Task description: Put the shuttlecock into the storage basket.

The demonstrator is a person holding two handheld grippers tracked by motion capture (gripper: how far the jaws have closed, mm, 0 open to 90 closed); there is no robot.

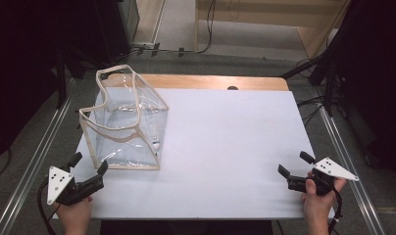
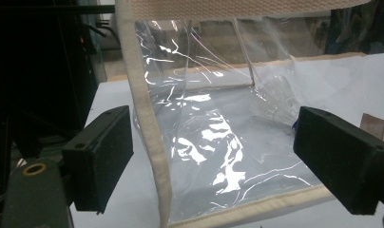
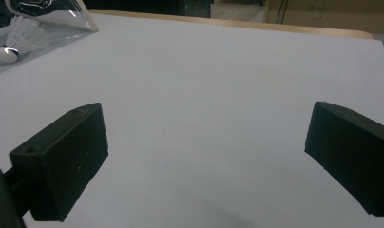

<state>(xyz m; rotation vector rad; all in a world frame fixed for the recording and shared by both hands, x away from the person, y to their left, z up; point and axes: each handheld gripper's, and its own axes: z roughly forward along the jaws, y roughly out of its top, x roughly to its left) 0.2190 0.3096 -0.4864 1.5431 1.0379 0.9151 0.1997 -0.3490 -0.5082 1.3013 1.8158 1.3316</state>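
Observation:
A clear plastic bag [image 1: 125, 122] with cream fabric trim stands open-topped on the left part of the white table [image 1: 225, 147]. A white shuttlecock [image 1: 156, 142] lies inside it near its front right corner. My left gripper [image 1: 90, 162] is open just in front of the bag's front left corner, apart from it. In the left gripper view the bag [image 2: 218, 137] and shuttlecock [image 2: 280, 111] sit beyond the open left gripper [image 2: 214, 161]. My right gripper [image 1: 293, 162] is open at the table's front right, over bare surface. The right gripper view shows the right gripper [image 3: 204, 156] empty, with the shuttlecock [image 3: 16, 40] far left.
A wooden strip [image 1: 210, 82] runs along the table's far edge with a small dark spot [image 1: 232, 88] on it. Metal rails [image 1: 41, 147] flank both sides. Dark equipment and cables stand at left and right beyond the table.

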